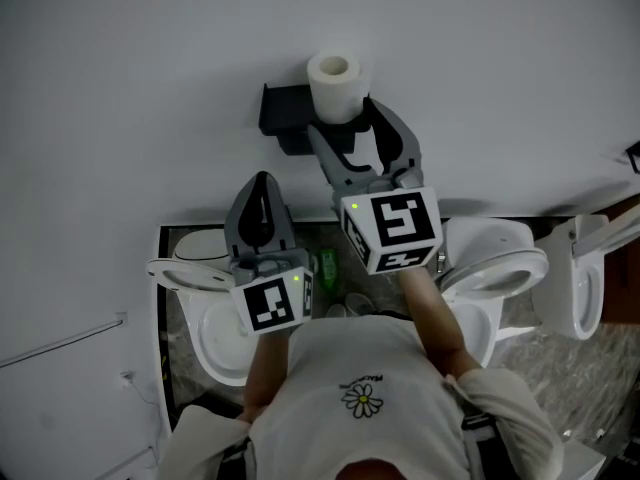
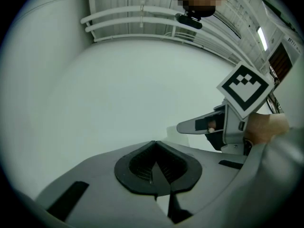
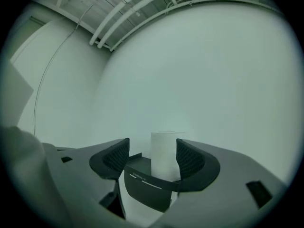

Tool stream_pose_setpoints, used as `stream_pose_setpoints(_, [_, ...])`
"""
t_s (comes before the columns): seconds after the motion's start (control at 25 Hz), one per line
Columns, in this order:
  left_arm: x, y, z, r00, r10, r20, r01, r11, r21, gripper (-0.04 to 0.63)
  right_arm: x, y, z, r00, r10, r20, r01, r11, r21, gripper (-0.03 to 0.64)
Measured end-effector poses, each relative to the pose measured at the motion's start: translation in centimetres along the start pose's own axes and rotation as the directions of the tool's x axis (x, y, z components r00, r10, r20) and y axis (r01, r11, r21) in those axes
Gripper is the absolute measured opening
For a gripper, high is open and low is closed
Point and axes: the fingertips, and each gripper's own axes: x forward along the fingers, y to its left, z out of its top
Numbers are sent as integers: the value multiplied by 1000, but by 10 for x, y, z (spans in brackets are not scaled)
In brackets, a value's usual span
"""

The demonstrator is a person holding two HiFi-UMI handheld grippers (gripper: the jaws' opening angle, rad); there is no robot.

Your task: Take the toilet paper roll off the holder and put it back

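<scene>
The white toilet paper roll (image 1: pixel 333 83) stands upright on the black wall holder (image 1: pixel 283 116). My right gripper (image 1: pixel 343 120) is open just in front of it, one finger on each side of the roll's lower part. In the right gripper view the roll (image 3: pixel 165 155) stands on the holder (image 3: pixel 144 186) between the ribbed pads (image 3: pixel 191 159). The left pad is well clear of it and the right pad is close beside it. My left gripper (image 1: pixel 262 180) is shut and empty, lower and to the left, away from the holder. Its pads (image 2: pixel 142 167) meet, and the right gripper's finger (image 2: pixel 202 125) shows at the side.
The white wall (image 1: pixel 150 88) fills the space ahead. Below stand a toilet (image 1: pixel 205 313) at the left and two more (image 1: pixel 497 268) (image 1: pixel 578 288) at the right. A green bottle (image 1: pixel 326 264) sits on the floor between them.
</scene>
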Motion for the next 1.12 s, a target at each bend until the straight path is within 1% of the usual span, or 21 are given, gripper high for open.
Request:
stream_pose_setpoints(0.32, [-9,17,-6,999,42,-12,-42,999,-7,15,29,-12,-17,992,-78,-98,77,997,-11,282])
stream_pose_setpoints(0.56, [-11,27,-13,998,60,-24,-60,998,-17,15,42,-15,-22,989,-73,-129,73,997,-2,282])
stream_pose_setpoints(0.92, [-15,32,-19,997,64,-36,-65,998,-23,15,52,-24,-25,979,-118,-168,114,993,-35,282])
stream_pose_setpoints(1.12, [-13,37,-23,997,67,-41,-68,997,-24,15,61,-27,-39,967,-146,-207,134,989,-70,282])
